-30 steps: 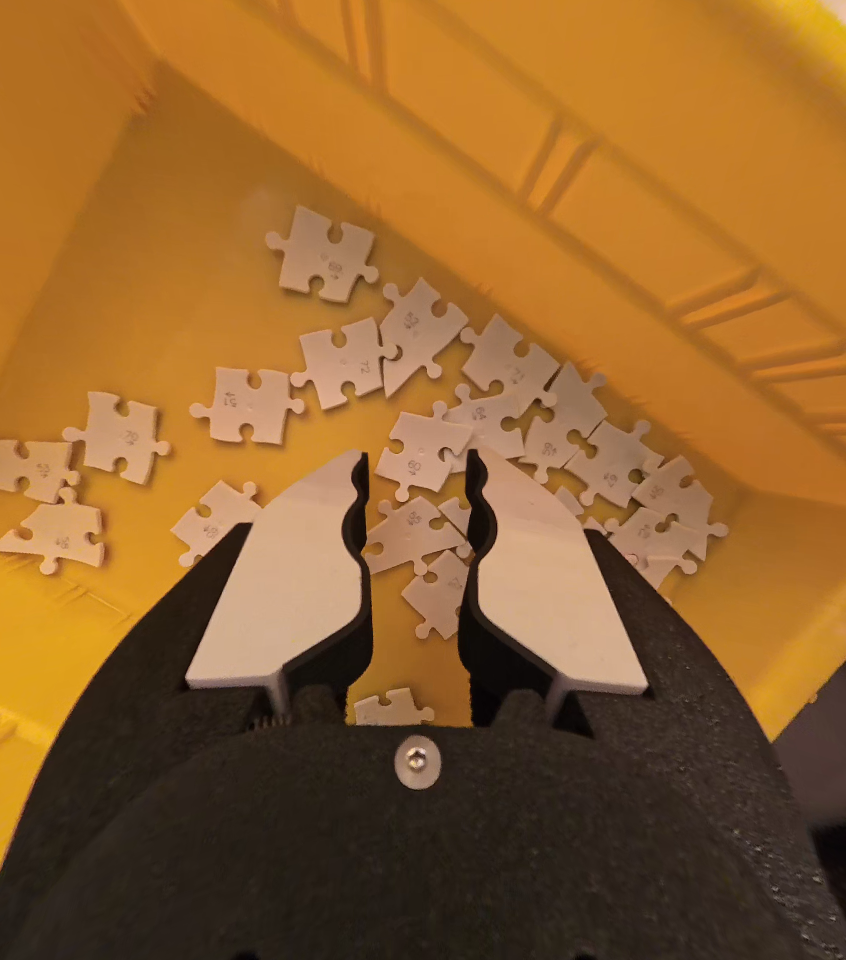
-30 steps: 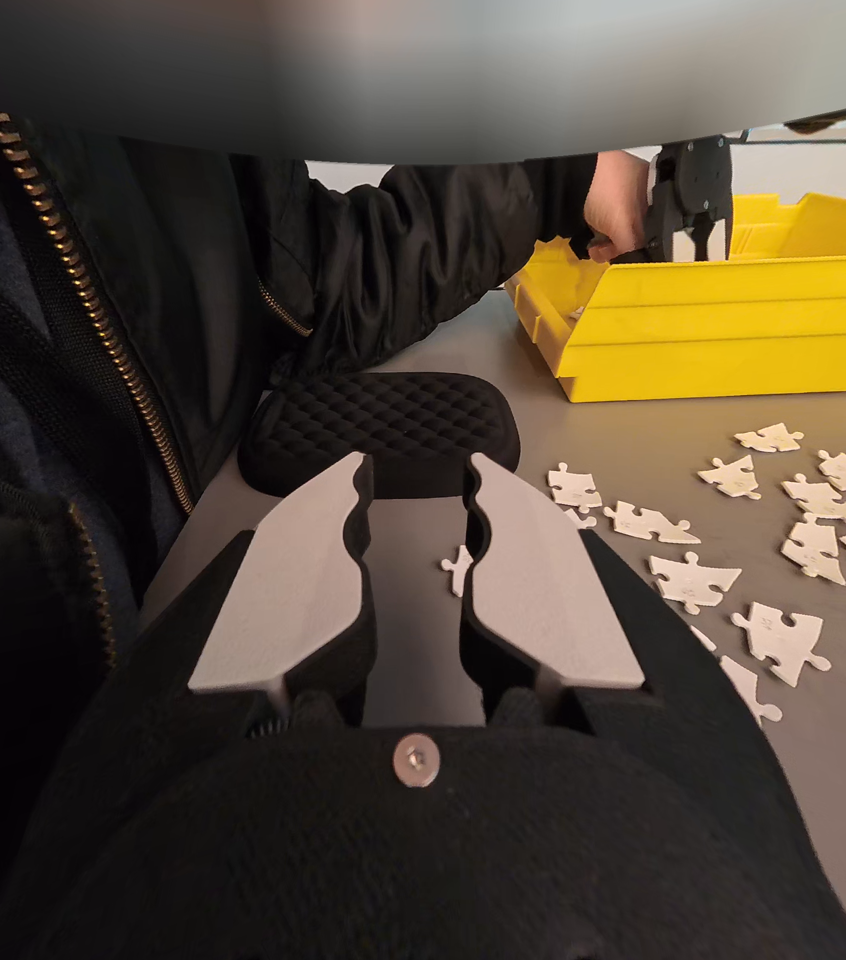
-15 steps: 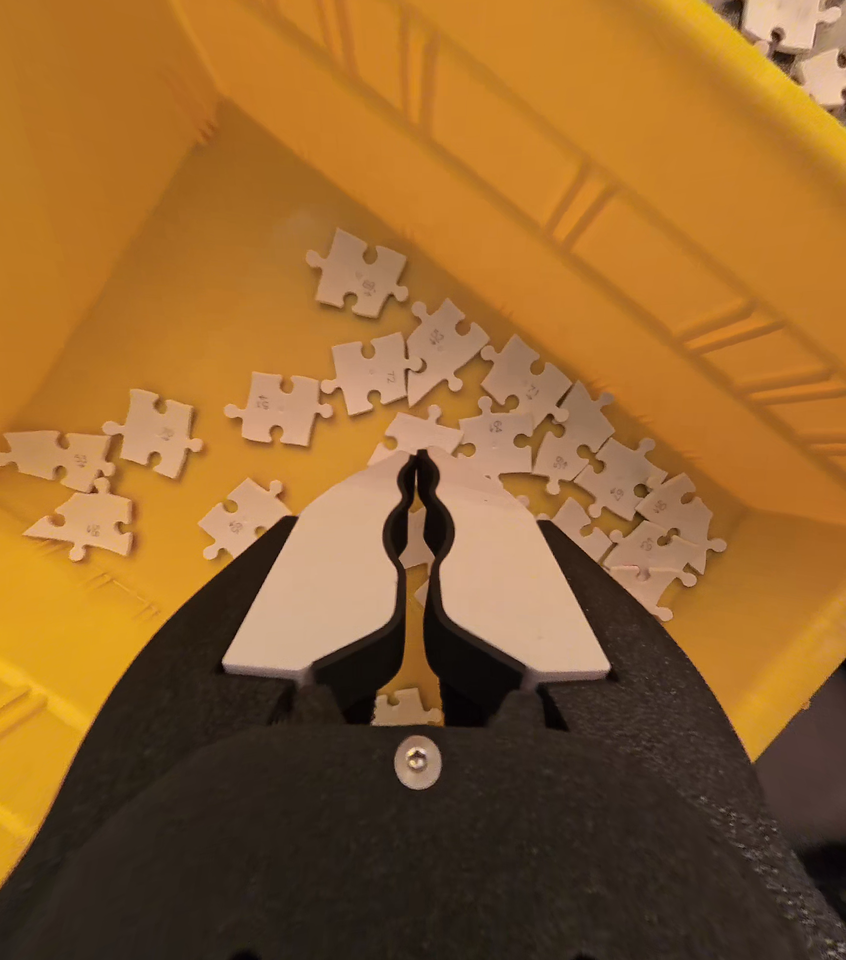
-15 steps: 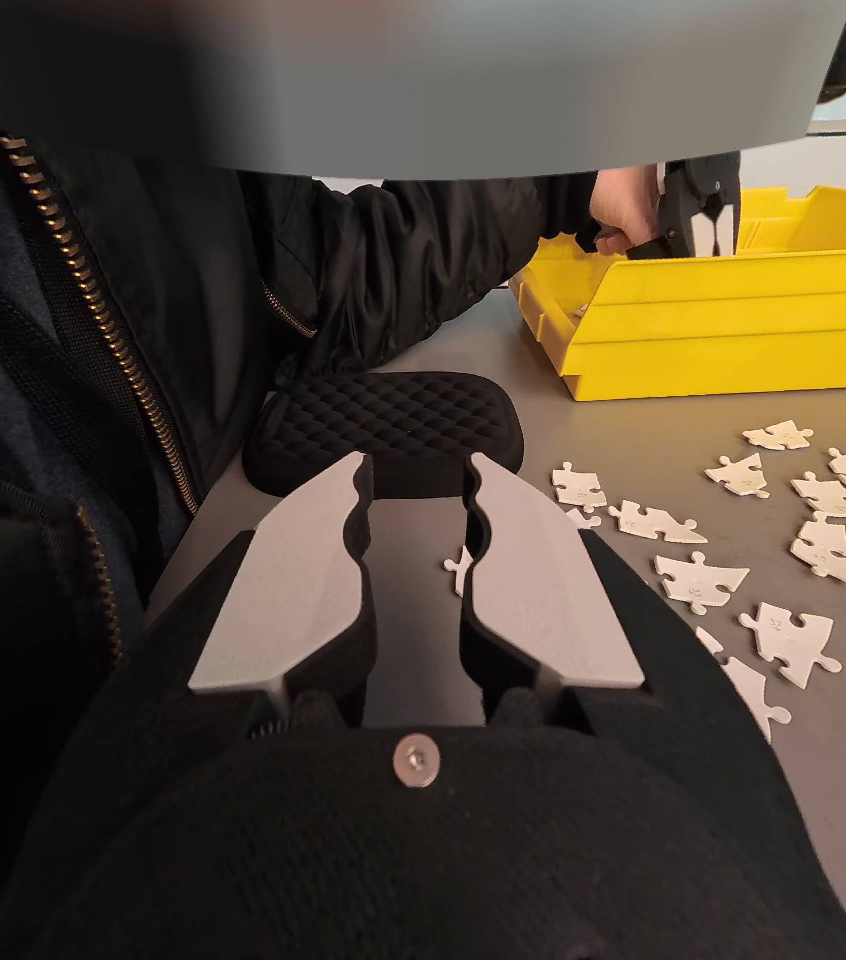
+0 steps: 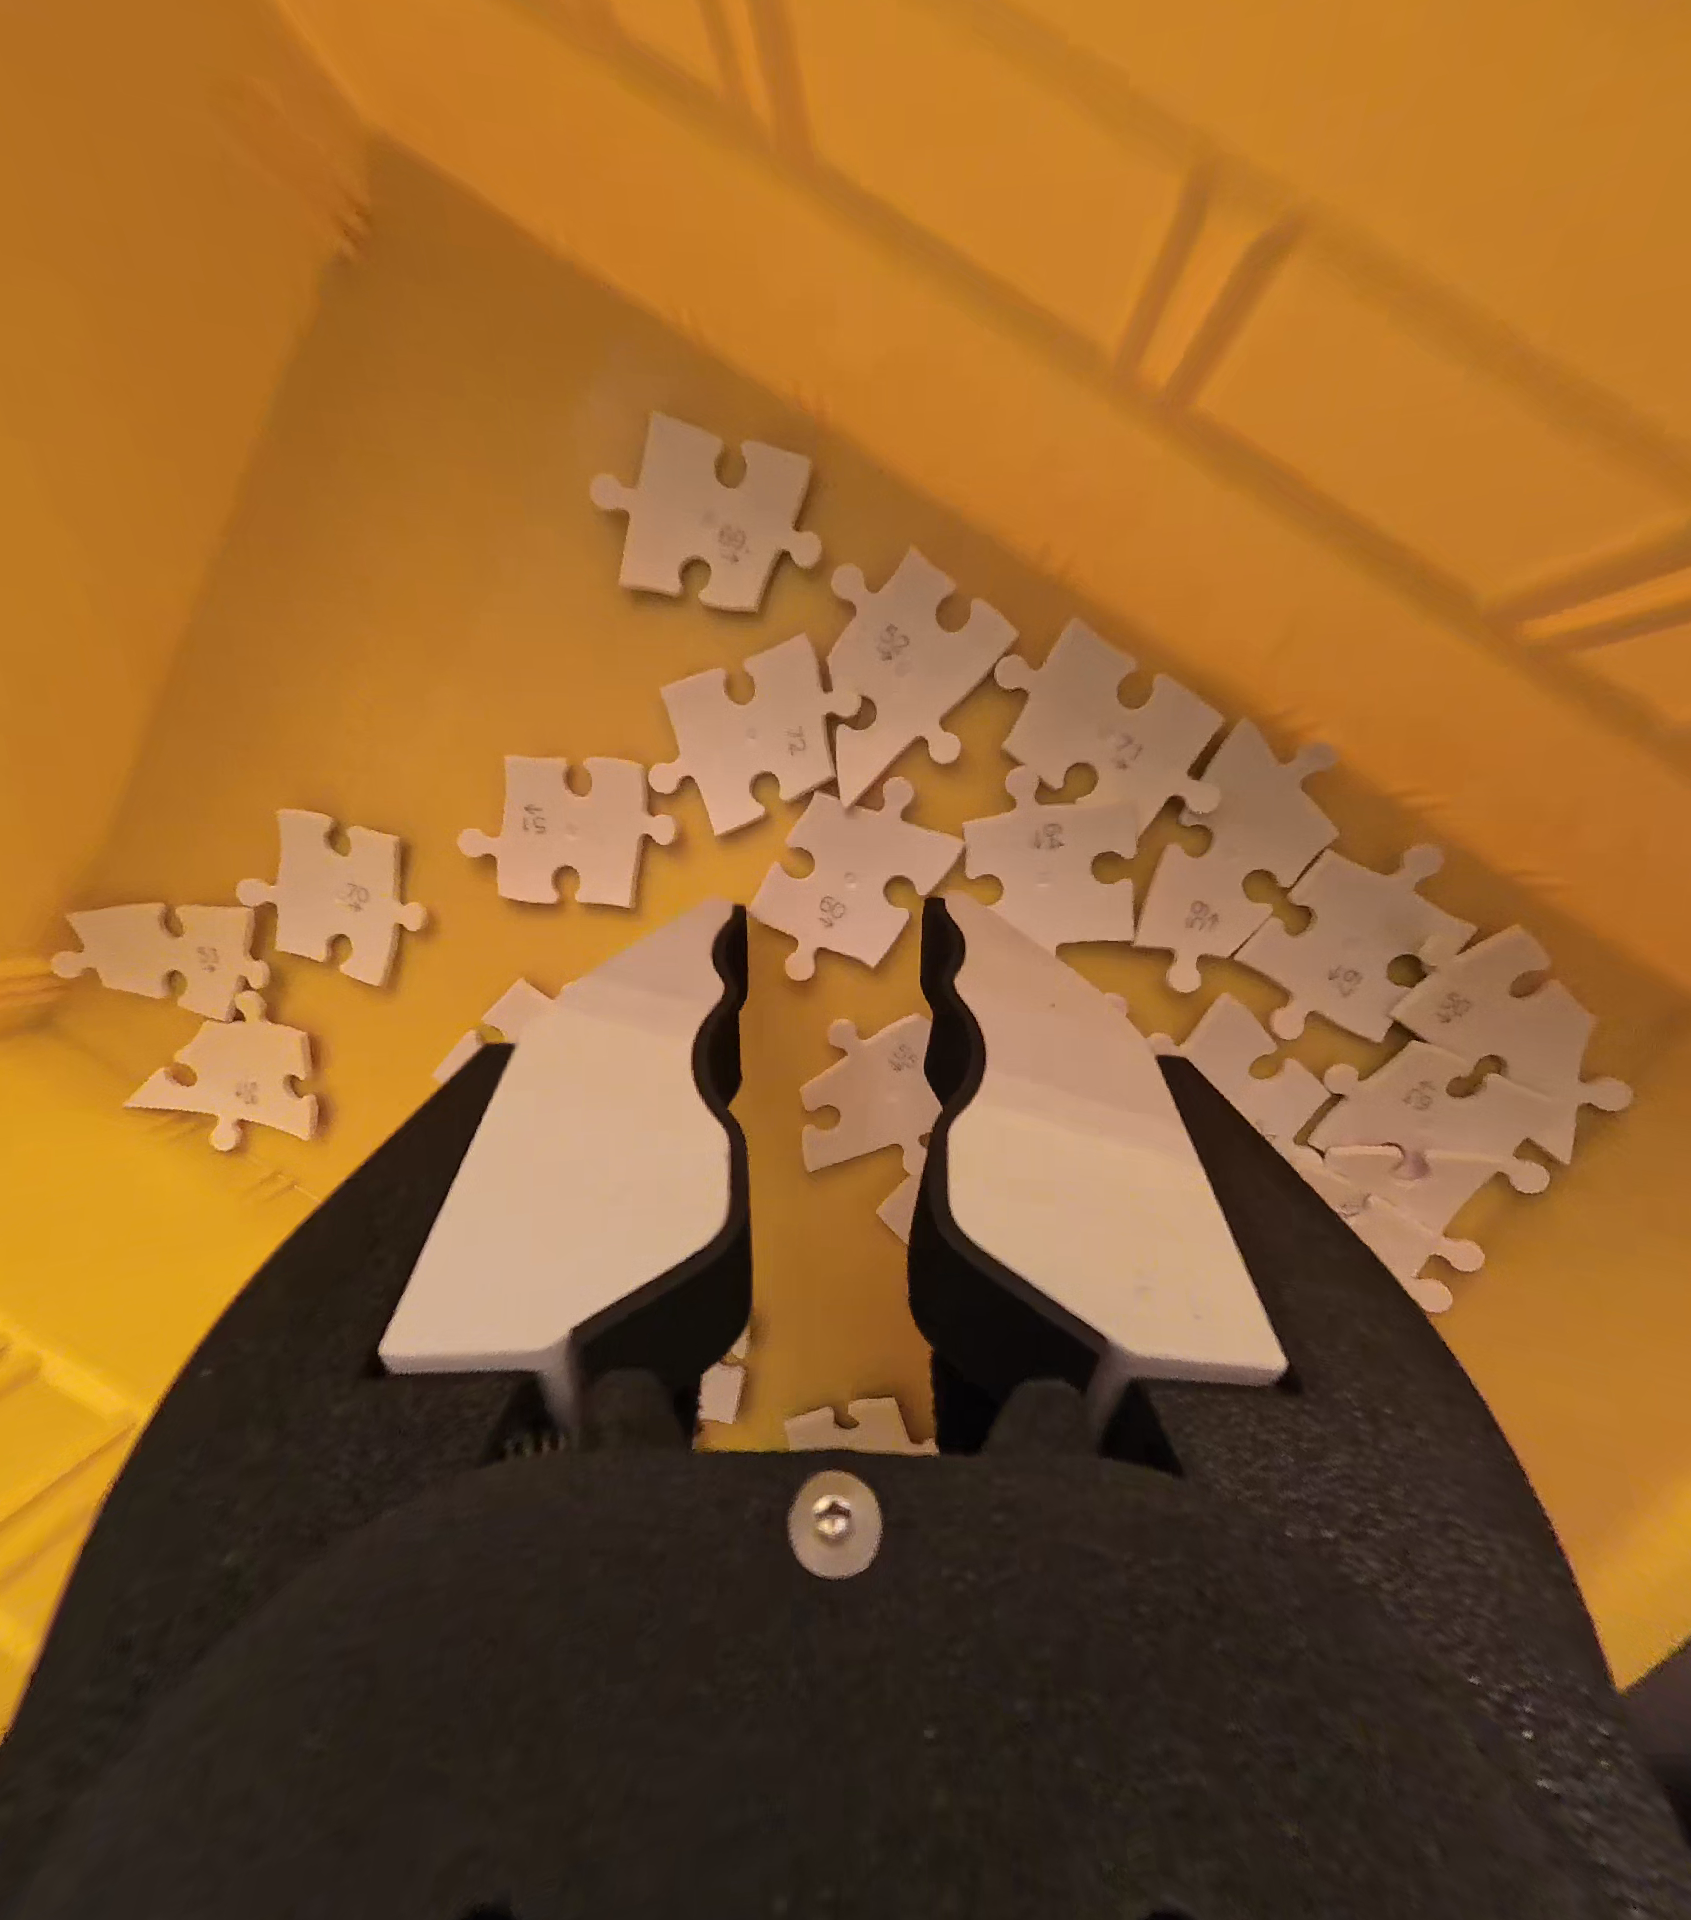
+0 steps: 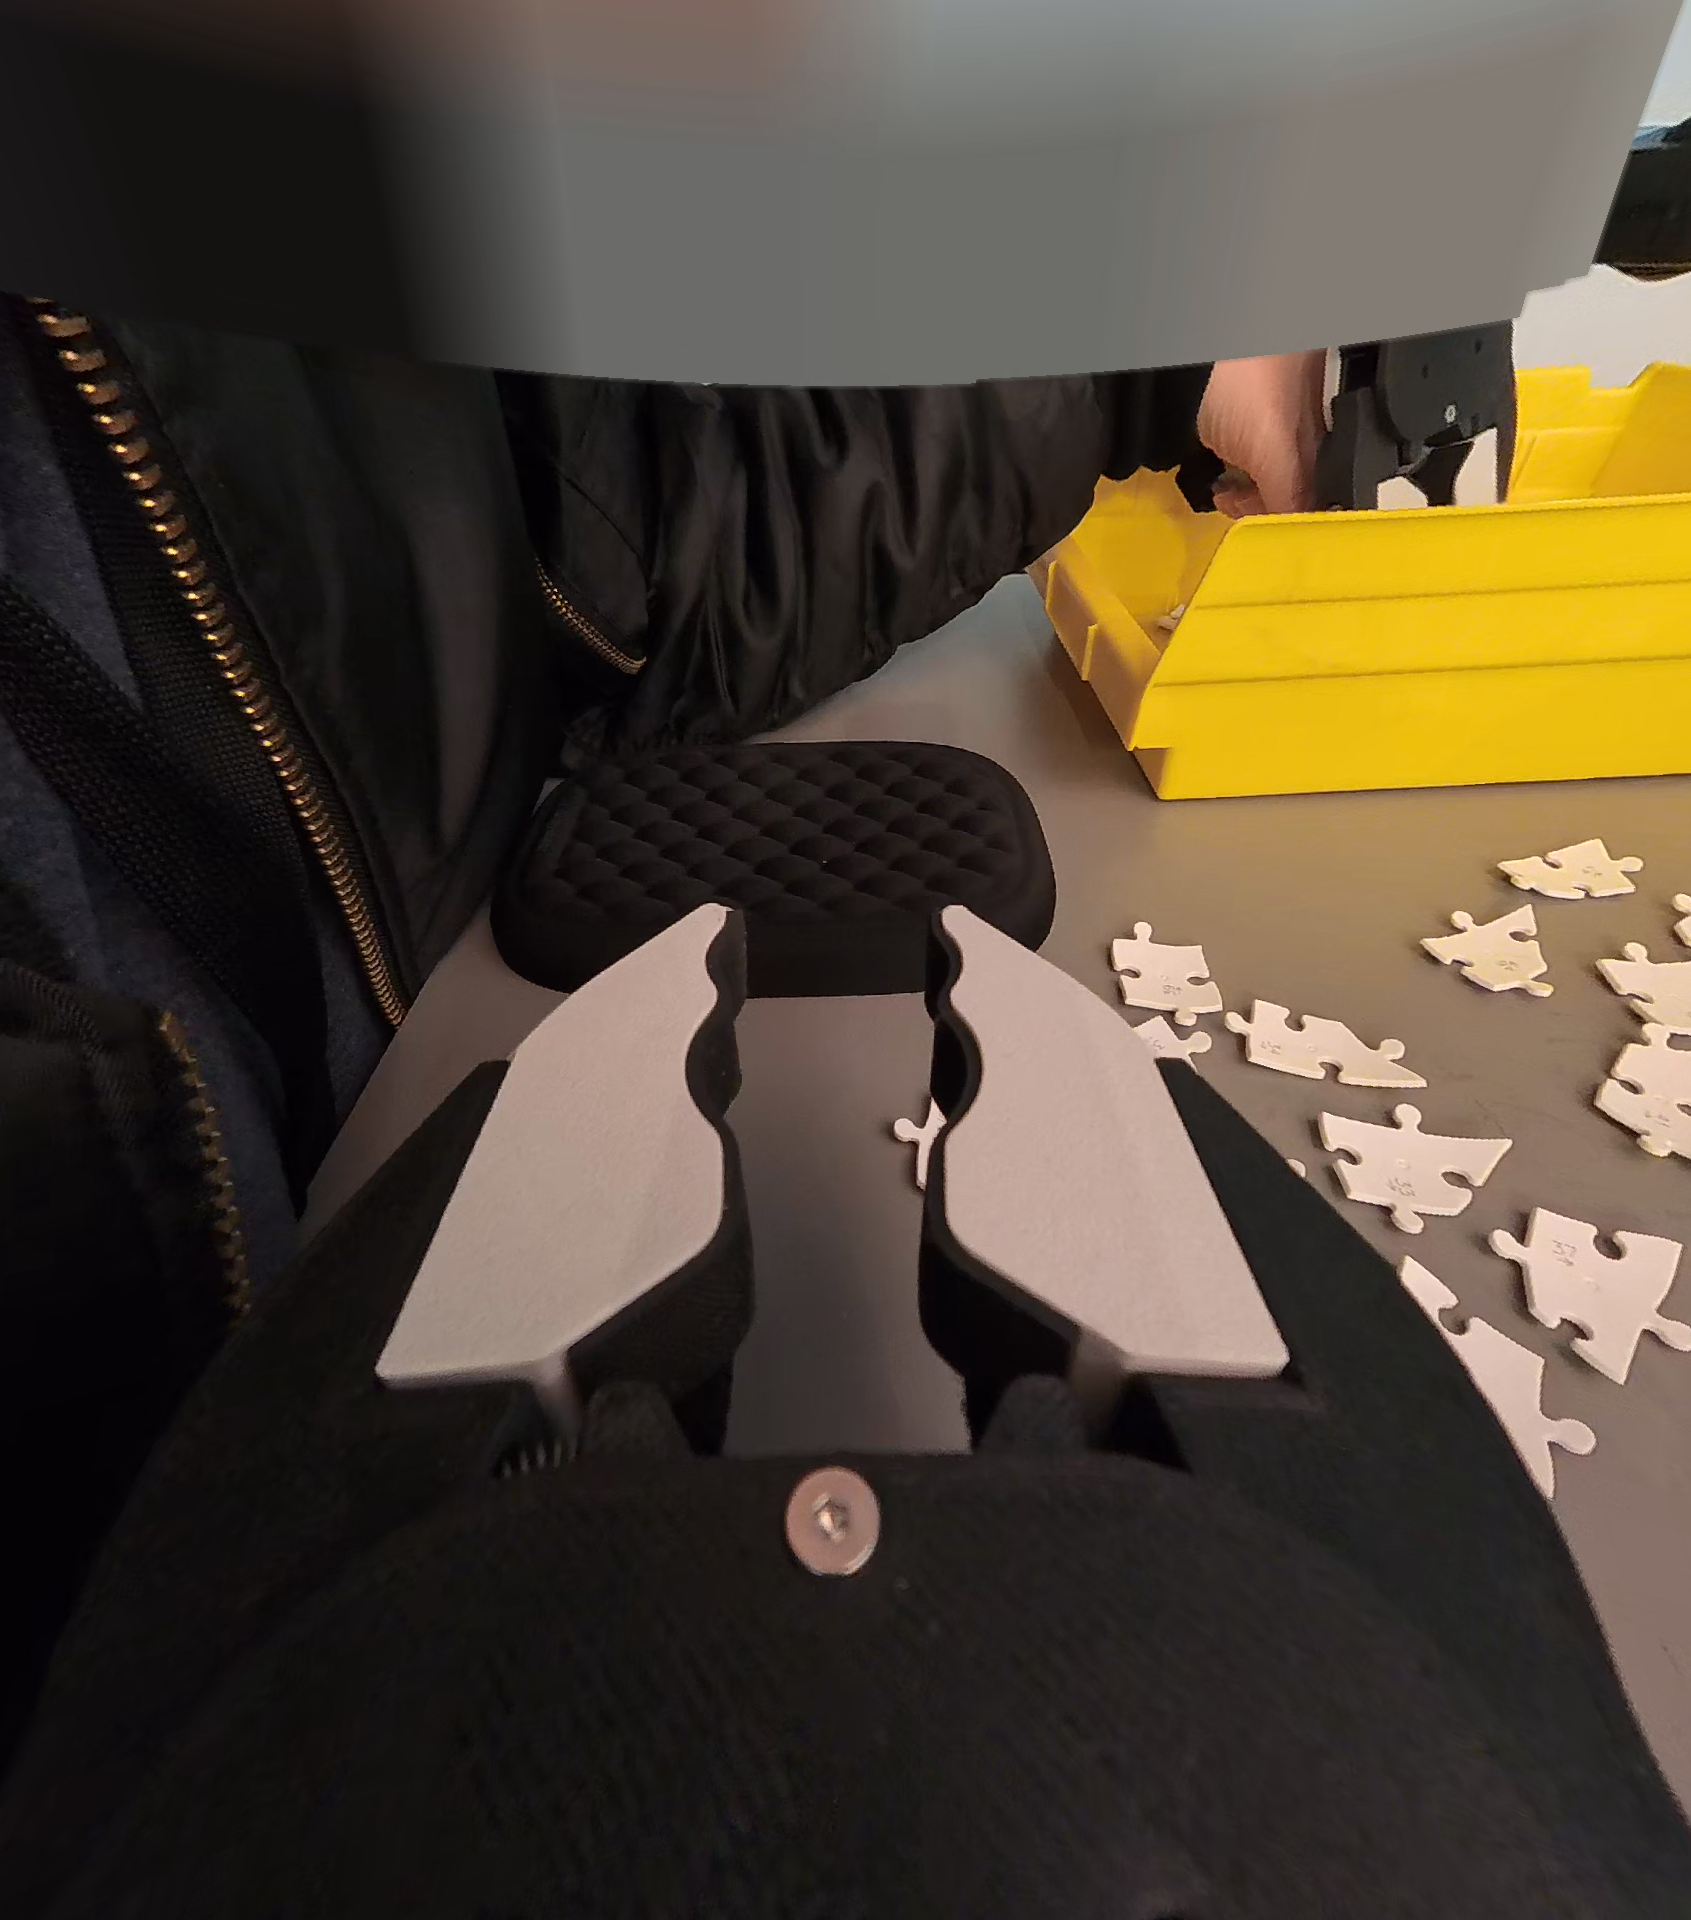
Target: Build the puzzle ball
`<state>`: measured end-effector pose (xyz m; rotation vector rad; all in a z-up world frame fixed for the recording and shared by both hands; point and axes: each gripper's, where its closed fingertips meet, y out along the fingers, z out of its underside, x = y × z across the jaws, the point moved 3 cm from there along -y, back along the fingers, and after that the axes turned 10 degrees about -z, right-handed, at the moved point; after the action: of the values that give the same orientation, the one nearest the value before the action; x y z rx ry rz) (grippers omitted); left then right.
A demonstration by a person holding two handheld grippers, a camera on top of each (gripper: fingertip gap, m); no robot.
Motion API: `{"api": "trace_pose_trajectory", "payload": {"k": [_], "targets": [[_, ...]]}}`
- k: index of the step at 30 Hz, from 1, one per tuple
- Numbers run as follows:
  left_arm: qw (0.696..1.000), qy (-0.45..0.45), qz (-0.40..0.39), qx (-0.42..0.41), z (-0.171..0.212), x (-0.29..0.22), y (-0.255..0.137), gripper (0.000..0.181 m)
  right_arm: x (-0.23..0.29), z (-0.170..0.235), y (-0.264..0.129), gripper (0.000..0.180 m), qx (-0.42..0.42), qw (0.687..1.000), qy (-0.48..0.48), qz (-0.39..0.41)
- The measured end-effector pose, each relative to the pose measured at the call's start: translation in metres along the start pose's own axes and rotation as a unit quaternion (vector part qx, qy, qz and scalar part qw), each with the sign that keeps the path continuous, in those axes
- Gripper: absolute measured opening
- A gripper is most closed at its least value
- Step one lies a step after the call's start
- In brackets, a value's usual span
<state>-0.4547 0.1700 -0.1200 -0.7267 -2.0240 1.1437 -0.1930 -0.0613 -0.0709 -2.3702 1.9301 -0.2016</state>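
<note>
- Plainly thin, flat and light: white puzzle pieces [image 5: 856,902] strewn over the floor of the yellow bin [image 5: 1236,343], most crowded toward centre and right of the left wrist frame, several overlapping, a few lying apart at left.
- Judged stiff but easily bent, probably smooth plastic or card; likely to skate over the bin floor if pushed rather than pinched.
- Lying flat, so little edge on offer; best taken across two opposite straight-ish edges, or tipped up against a neighbour first, avoiding the small knobs, which look the weakest part.
- Lone piece at upper centre [image 5: 711,514] and another left of centre [image 5: 566,844] look easiest to take, being clear of neighbours; stacked ones at right risk coming up in pairs.
- Left gripper [image 5: 833,914] poised low inside the bin, fingers [image 5: 612,1101] apart with nothing between them, tips just short of one piece in the cluster.
- More pieces [image 6: 1402,1169] spread out over the grey surface [image 6: 1236,862] at right of the right wrist frame, well apart from the bin [image 6: 1443,665] behind them.
- Right gripper [image 6: 833,925] held above the surface near a black quilted pad [image 6: 779,842], fingers [image 6: 592,1122] likewise apart and empty.
- Person's dark sleeve [image 6: 820,540] and hand [image 6: 1256,436] reaching into the bin at upper right of that frame.
- No assembled ball visible anywhere; building judged barely begun.
</note>
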Motion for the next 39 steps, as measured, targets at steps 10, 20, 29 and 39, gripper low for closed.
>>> {"api": "trace_pose_trajectory", "payload": {"k": [10, 20, 29, 39], "targets": [[0.999, -0.044, -0.017, 0.013, 0.003, 0.015, 0.004, 0.024, -0.001, 0.0, 0.0, 0.034, 0.001, 1.0, 0.004, -0.001], [0.995, -0.089, -0.042, 0.021, 0.002, 0.028, 0.006, 0.025, 0.0, 0.0, 0.0, 0.034, 0.001, 1.0, 0.003, -0.002], [0.986, -0.14, -0.089, 0.026, 0.014, 0.04, -0.062, 0.025, 0.002, 0.0, 0.0, 0.034, 0.001, 1.0, 0.002, -0.005], [0.977, -0.14, -0.069, 0.142, 0.043, 0.033, -0.045, 0.022, 0.002, 0.0, 0.0, 0.034, 0.001, 1.0, 0.003, -0.008]]}}
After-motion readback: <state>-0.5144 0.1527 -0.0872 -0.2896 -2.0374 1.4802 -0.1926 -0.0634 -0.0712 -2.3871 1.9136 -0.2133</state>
